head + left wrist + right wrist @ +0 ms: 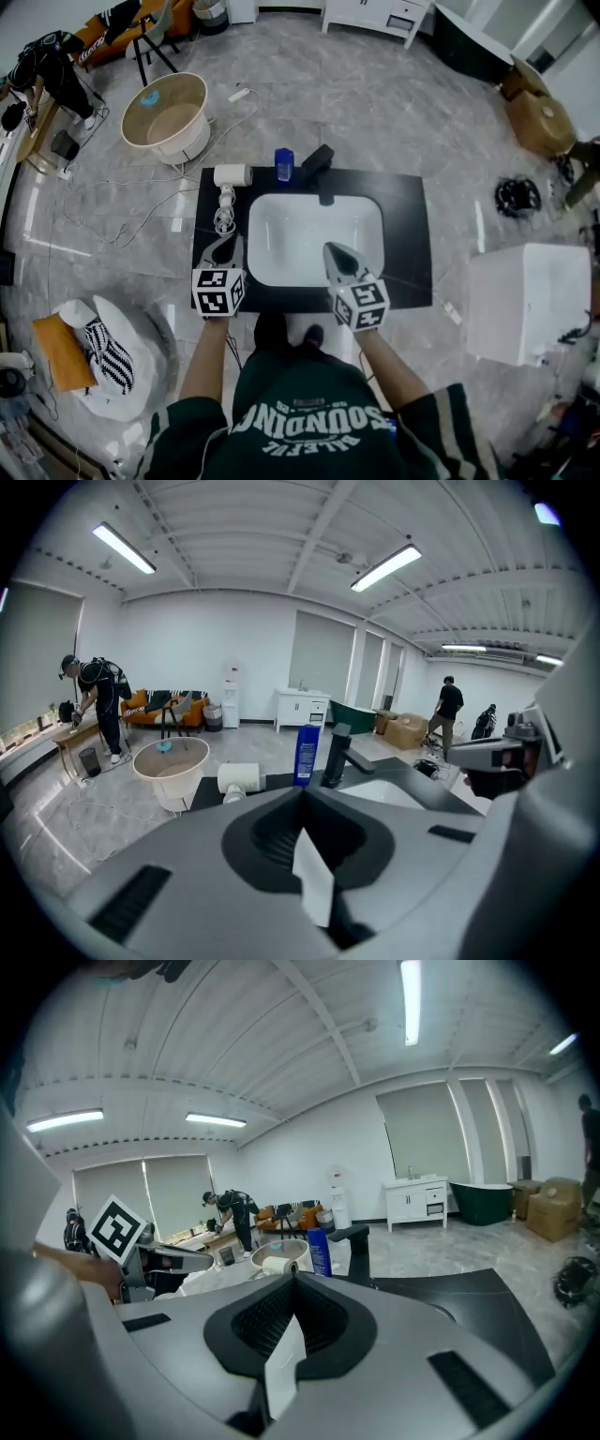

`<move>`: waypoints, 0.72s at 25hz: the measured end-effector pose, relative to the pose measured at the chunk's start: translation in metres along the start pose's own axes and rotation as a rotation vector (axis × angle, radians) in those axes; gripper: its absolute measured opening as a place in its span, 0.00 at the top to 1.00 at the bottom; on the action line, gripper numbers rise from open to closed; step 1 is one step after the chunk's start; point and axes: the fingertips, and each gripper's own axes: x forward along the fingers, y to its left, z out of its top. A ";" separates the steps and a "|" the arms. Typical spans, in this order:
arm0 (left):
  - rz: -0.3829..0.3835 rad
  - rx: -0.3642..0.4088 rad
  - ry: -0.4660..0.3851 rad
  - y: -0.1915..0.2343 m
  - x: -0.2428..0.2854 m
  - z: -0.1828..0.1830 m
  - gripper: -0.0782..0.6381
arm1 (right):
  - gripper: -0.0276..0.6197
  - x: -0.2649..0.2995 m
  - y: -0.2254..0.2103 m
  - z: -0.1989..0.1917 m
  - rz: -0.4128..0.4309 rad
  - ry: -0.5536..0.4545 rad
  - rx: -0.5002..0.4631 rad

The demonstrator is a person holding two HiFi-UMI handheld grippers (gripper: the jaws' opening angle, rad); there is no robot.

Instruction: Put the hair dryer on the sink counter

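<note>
The white hair dryer [231, 176] lies on the black sink counter [403, 225] at its back left corner, with its coiled cord [223, 220] trailing toward me. My left gripper [225, 249] hovers over the counter's left front, just short of the cord, jaws shut with nothing between them. In the left gripper view the dryer [240, 778] sits ahead beyond the left gripper [302, 794]. My right gripper [339, 257] hangs over the white basin's [281, 234] front right, also shut and empty. The right gripper view shows the dryer [279, 1262] past the right gripper [293, 1279].
A blue bottle [284, 164] and a black faucet [322, 169] stand at the counter's back edge. A beige tub [167, 114] sits on the floor at back left, a white box [525, 300] to the right, bags [98, 352] at left. People stand far off.
</note>
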 end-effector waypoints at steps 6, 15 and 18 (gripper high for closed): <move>-0.024 0.037 -0.088 -0.039 -0.033 0.020 0.89 | 0.96 -0.018 0.000 0.016 0.027 -0.065 -0.033; -0.093 0.084 -0.174 -0.101 -0.060 0.024 0.89 | 0.96 -0.055 0.001 0.026 0.029 -0.147 -0.075; -0.097 0.088 -0.179 -0.109 -0.061 0.019 0.89 | 0.96 -0.068 -0.004 0.028 0.020 -0.182 -0.093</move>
